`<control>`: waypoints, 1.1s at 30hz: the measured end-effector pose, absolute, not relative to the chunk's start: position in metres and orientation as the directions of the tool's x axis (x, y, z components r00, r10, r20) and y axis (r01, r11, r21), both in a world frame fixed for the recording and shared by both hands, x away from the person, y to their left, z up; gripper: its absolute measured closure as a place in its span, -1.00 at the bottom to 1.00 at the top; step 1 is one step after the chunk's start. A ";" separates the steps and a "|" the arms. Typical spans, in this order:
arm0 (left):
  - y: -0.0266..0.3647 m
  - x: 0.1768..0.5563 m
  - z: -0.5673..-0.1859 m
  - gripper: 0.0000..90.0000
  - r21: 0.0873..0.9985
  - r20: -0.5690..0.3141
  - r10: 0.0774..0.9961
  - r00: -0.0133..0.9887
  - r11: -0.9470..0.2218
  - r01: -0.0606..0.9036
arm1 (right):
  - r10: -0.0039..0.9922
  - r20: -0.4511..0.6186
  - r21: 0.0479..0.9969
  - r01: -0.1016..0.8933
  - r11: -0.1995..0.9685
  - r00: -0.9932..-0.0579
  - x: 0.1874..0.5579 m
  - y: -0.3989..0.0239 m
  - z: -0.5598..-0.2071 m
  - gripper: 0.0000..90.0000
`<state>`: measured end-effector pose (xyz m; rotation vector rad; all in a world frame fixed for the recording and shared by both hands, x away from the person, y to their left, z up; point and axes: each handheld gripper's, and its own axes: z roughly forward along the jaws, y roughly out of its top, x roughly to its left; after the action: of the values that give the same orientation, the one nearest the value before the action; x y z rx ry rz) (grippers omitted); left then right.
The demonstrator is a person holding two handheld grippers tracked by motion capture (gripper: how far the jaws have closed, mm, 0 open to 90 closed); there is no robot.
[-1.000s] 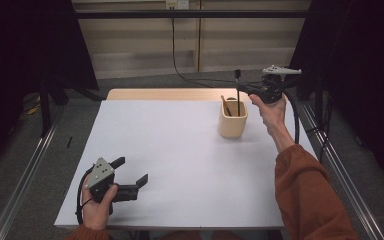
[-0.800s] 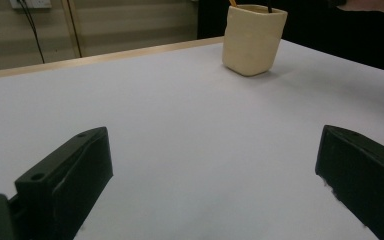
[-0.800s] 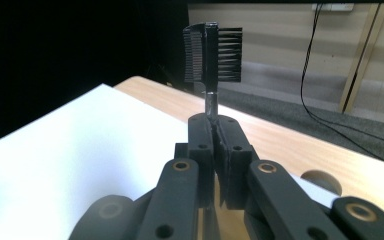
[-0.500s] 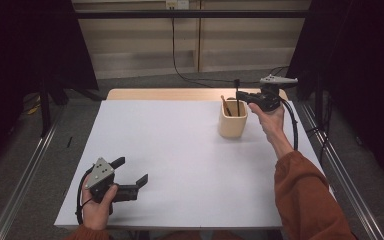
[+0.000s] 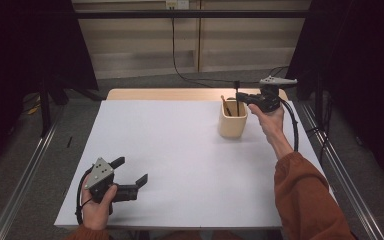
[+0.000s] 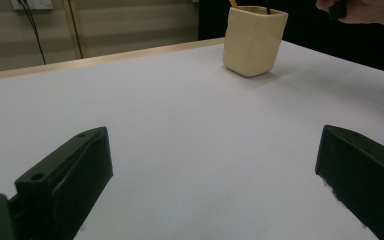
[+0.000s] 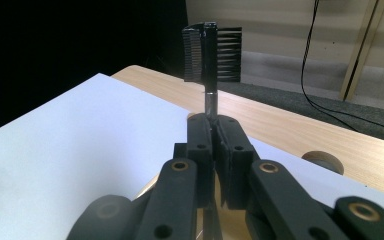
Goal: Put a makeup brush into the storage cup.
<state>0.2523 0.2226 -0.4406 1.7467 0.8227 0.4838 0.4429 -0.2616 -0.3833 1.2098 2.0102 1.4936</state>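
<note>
right gripper view: our right gripper [image 7: 212,131] has its jaws clamped on the thin stem of a black brush-comb tool [image 7: 211,47], upright above the cream cup [image 5: 232,119] at the white table's [image 5: 180,150] far right. our left gripper [image 5: 128,174], jaws wide apart, holds nothing near the front left.

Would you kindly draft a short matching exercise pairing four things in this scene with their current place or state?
Things:
1. left gripper
2. right gripper
3. cream cup
4. brush

States:
A. stands on the white table, far right
B. clamped by its stem, head up
C. open, low near the front edge
D. shut, above the cup

Pairs: 1-C, 2-D, 3-A, 4-B
</note>
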 end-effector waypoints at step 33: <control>0.226 0.254 -0.442 -0.96 0.941 -0.088 0.746 0.660 -0.154 0.300 | 0.803 0.189 0.914 0.399 0.066 -0.566 0.437 -0.261 -0.374 -0.85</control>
<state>0.2542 0.2257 -0.4416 1.7362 0.8487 0.4876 0.4365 -0.2606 -0.3741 1.1982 1.9838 1.5021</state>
